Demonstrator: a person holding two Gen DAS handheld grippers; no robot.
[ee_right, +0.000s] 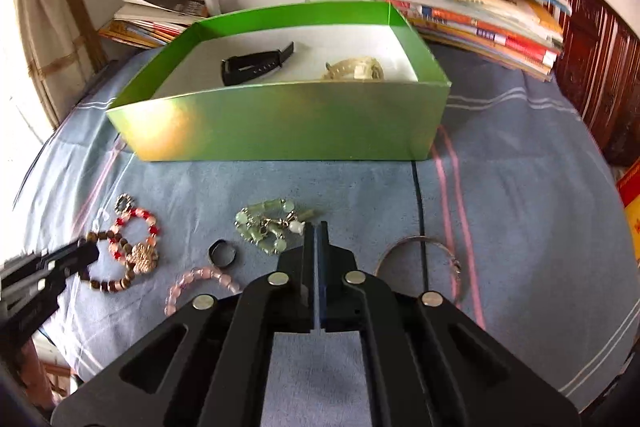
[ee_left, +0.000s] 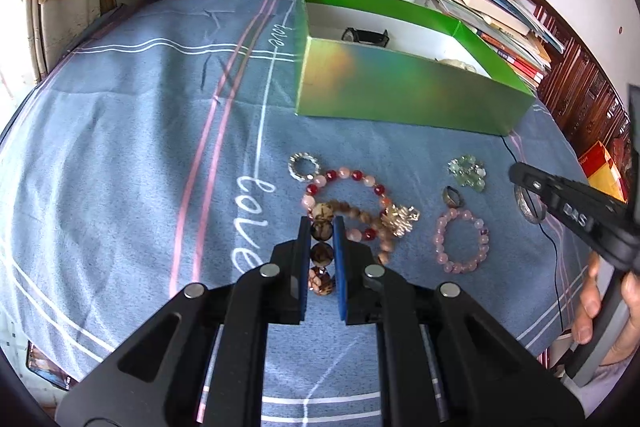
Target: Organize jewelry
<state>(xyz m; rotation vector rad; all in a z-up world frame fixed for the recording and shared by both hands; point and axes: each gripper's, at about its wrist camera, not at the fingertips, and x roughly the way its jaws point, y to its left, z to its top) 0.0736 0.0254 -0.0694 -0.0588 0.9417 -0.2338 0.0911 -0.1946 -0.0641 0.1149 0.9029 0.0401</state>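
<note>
My left gripper [ee_left: 322, 221] is shut on the dark beads of a brown bead bracelet [ee_left: 321, 253], which lies on the blue cloth [ee_left: 140, 147] over a red and pink bead bracelet [ee_left: 344, 175]. In the right wrist view, my right gripper [ee_right: 316, 227] has its jaws together with nothing visible between them, right beside a green bead bracelet [ee_right: 262, 223]. A silver bangle [ee_right: 420, 241] lies to its right, and a dark ring [ee_right: 222, 253] and a pink bead bracelet [ee_right: 200, 277] to its left. The green box [ee_right: 288, 123] behind holds a black watch [ee_right: 256, 65] and a pale watch [ee_right: 356, 69].
A small silver bead ring [ee_left: 304, 165] lies near the red bracelet, and a gold flower charm [ee_left: 400, 219] rests on the brown one. Book stacks [ee_right: 472, 11] stand behind the box. A thin black cable [ee_right: 418, 195] runs across the cloth. A hand [ee_left: 600, 307] grips the right tool.
</note>
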